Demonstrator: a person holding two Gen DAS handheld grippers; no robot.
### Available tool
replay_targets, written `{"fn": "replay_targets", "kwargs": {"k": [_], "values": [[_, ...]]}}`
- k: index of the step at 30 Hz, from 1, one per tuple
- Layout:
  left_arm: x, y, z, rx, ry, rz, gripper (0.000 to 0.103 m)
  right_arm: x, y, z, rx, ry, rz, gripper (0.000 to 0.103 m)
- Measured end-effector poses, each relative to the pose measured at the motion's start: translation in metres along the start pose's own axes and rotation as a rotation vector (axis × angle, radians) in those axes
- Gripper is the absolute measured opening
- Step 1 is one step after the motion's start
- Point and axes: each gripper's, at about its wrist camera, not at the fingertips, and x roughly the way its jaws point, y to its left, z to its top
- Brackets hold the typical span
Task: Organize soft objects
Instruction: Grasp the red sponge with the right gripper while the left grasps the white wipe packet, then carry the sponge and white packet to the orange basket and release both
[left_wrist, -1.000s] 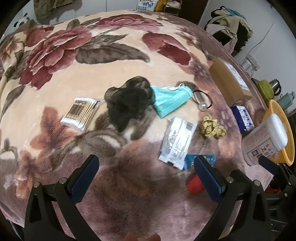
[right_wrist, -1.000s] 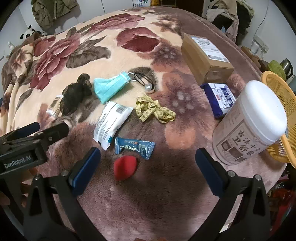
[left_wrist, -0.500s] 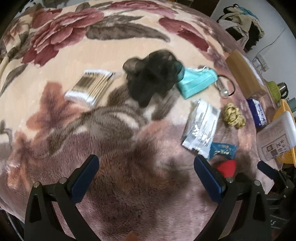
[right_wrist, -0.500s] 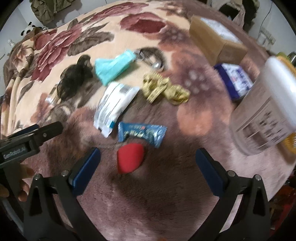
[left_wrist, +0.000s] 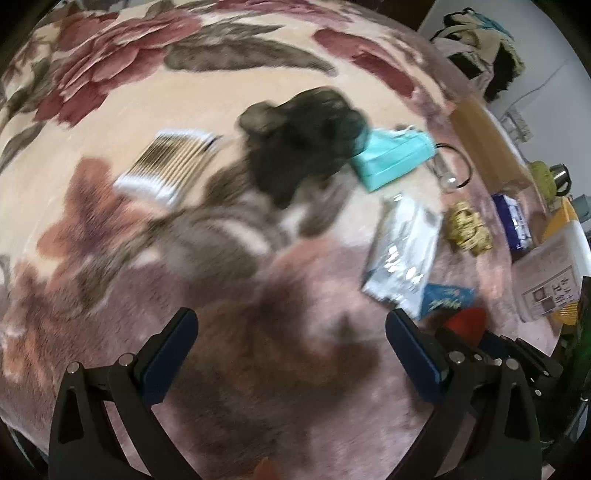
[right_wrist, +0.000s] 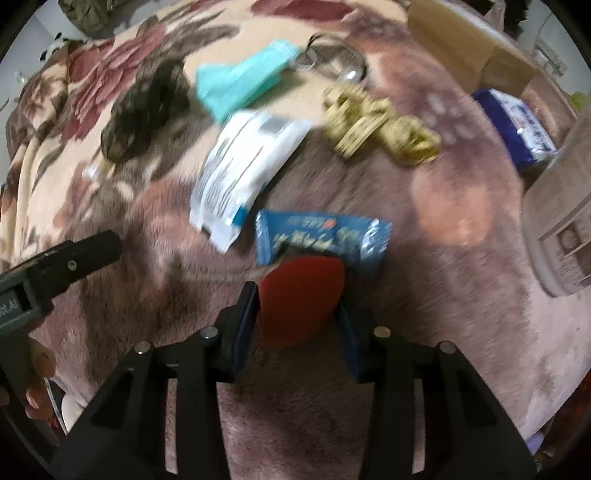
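1. Left gripper (left_wrist: 291, 332): lower centre of the left view, jaws wide apart, nothing between them, only blanket (left_wrist: 110, 110) below.
2. Right gripper (right_wrist: 299, 299): jaws have just been closing and now pinch the red sponge (right_wrist: 301, 295), lower centre of the right view, touching the blue packet (right_wrist: 321, 236).
3. Box (right_wrist: 472, 48), upper right: closed, contents unseen.
4. Jar (right_wrist: 565, 229), right edge: contents can't tell.
5. Basket (left_wrist: 554, 225), right edge of the left view: mostly hidden behind the jar.

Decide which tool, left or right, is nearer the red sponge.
Right. The right tool has just been closing, its pads now pressing the red sponge. The left tool hangs open beside it, apart.
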Motion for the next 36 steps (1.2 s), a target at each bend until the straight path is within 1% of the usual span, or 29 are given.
{"fn": "replay_targets", "kwargs": {"k": [2,4,7,11,12,14,15,16,17,19,24,29,33,36], "values": [[0.004,-0.015,0.009,0.026,-0.009,-0.006,0.1,-0.004,-0.009,0.006,0.011,-0.009,-0.006,0.041],[0.01,-0.03,0.02,0.046,-0.008,-0.009,0.097,-0.004,-0.016,0.011,0.015,-0.013,-0.014,0.042],[0.023,-0.052,0.032,0.081,0.011,-0.02,0.097,-0.006,-0.026,0.018,0.02,-0.019,-0.02,0.042],[0.039,-0.077,0.04,0.143,0.029,0.005,0.095,-0.005,-0.029,0.016,0.021,-0.011,-0.018,0.042],[0.044,-0.081,0.041,0.161,0.039,0.014,0.091,-0.003,-0.029,0.017,0.018,-0.007,-0.02,0.042],[0.056,-0.089,0.043,0.185,0.064,0.034,0.085,-0.002,-0.029,0.019,0.011,-0.004,-0.023,0.042],[0.061,-0.09,0.044,0.186,0.076,0.032,0.077,-0.001,-0.029,0.018,0.007,-0.003,-0.024,0.042],[0.066,-0.09,0.044,0.183,0.091,0.024,0.057,-0.001,-0.028,0.018,0.003,-0.003,-0.026,0.042],[0.069,-0.089,0.044,0.176,0.105,0.024,0.052,-0.002,-0.028,0.018,-0.002,-0.003,-0.027,0.042],[0.069,-0.083,0.042,0.153,0.091,0.015,0.046,-0.002,-0.025,0.019,-0.016,-0.005,-0.037,0.042],[0.053,-0.064,0.032,0.121,0.068,0.006,0.044,0.0,-0.017,0.019,-0.028,-0.007,-0.039,0.042],[0.038,-0.048,0.018,0.102,0.075,0.018,0.044,0.002,-0.007,0.018,-0.041,-0.002,-0.038,0.042],[0.028,-0.04,0.008,0.095,0.073,0.023,0.044,-0.001,0.002,0.01,-0.057,-0.002,-0.038,0.042],[0.02,-0.026,0.002,0.075,0.073,0.012,0.044,-0.004,0.007,0.008,-0.065,-0.005,-0.036,0.042]]}}
